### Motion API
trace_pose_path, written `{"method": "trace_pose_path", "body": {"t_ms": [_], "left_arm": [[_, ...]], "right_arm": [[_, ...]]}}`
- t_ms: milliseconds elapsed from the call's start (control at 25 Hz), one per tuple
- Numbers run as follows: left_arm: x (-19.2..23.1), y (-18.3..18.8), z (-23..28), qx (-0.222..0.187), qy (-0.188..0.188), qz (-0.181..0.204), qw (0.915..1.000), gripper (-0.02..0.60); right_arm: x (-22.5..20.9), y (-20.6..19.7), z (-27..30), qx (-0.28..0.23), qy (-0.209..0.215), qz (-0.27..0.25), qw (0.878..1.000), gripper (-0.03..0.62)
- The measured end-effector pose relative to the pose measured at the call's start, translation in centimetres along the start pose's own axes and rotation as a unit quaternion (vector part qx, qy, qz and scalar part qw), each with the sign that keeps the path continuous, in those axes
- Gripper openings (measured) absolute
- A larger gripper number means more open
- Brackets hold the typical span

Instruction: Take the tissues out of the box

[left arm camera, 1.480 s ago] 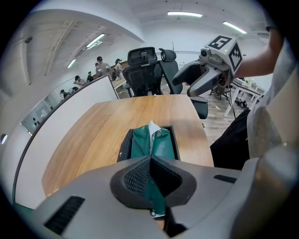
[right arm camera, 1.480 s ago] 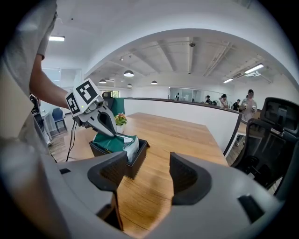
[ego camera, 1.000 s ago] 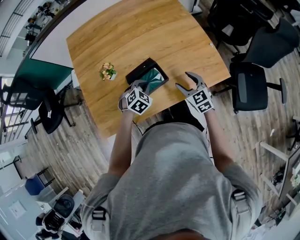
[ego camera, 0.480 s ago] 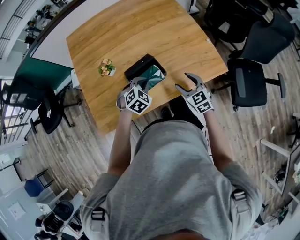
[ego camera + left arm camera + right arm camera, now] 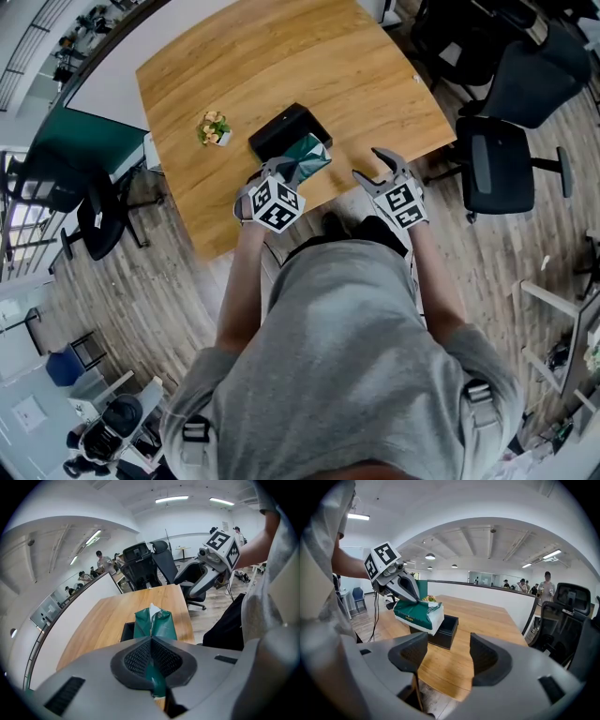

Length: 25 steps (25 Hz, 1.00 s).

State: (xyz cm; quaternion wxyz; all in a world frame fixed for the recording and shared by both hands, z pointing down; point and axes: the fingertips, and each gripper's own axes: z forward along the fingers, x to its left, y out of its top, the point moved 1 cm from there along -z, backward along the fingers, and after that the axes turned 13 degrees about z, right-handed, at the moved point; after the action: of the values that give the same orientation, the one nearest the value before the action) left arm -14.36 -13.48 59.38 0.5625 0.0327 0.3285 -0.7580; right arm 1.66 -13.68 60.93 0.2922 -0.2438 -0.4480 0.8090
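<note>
A green-wrapped tissue pack (image 5: 306, 156) hangs above the open black box (image 5: 281, 132) on the wooden table. My left gripper (image 5: 281, 169) is shut on the pack's green wrapper (image 5: 152, 625), which runs between the pads. In the right gripper view the tissue pack (image 5: 419, 613) is clear of the black box (image 5: 443, 631), held by the left gripper (image 5: 410, 592). A white tissue tip shows at the pack's top. My right gripper (image 5: 378, 165) stands open near the table's front edge, nothing between its fingers (image 5: 410, 656).
A small potted plant (image 5: 215, 128) sits on the table (image 5: 281, 66) left of the box. Black office chairs (image 5: 502, 169) stand to the right of the table, and another chair (image 5: 98, 220) at the left. A low white partition (image 5: 487, 597) borders the table's far side.
The tissue pack has risen a little further out of the box with my left gripper. The right gripper has hardly moved.
</note>
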Motion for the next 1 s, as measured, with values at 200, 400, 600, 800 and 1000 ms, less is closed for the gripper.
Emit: {"method": "trace_pose_path", "body": {"t_ms": [200, 400, 600, 800, 1000], "left_arm": [[-0.3, 0.4, -0.6, 0.009, 0.005, -0.002, 0.9999, 0.02], [-0.9, 0.9, -1.2, 0.018, 0.008, -0.008, 0.9998, 0.02], [-1.6, 1.7, -1.4, 0.024, 0.012, -0.018, 0.9995, 0.02], [-2.2, 2.9, -1.6, 0.028, 0.017, -0.024, 0.9992, 0.02], [-3.0, 4.1, -2.0, 0.035, 0.024, -0.031, 0.9986, 0.02]], "right_arm": [[-0.6, 0.6, -0.5, -0.006, 0.005, -0.001, 1.0, 0.288], [-1.1, 0.9, -1.2, -0.011, 0.015, 0.001, 1.0, 0.288], [-1.5, 0.7, -1.9, -0.006, 0.027, -0.007, 1.0, 0.288], [-2.1, 0.7, -3.2, -0.005, 0.04, -0.011, 0.999, 0.288], [-2.9, 0.4, -4.4, 0.002, 0.053, -0.021, 0.998, 0.287]]}}
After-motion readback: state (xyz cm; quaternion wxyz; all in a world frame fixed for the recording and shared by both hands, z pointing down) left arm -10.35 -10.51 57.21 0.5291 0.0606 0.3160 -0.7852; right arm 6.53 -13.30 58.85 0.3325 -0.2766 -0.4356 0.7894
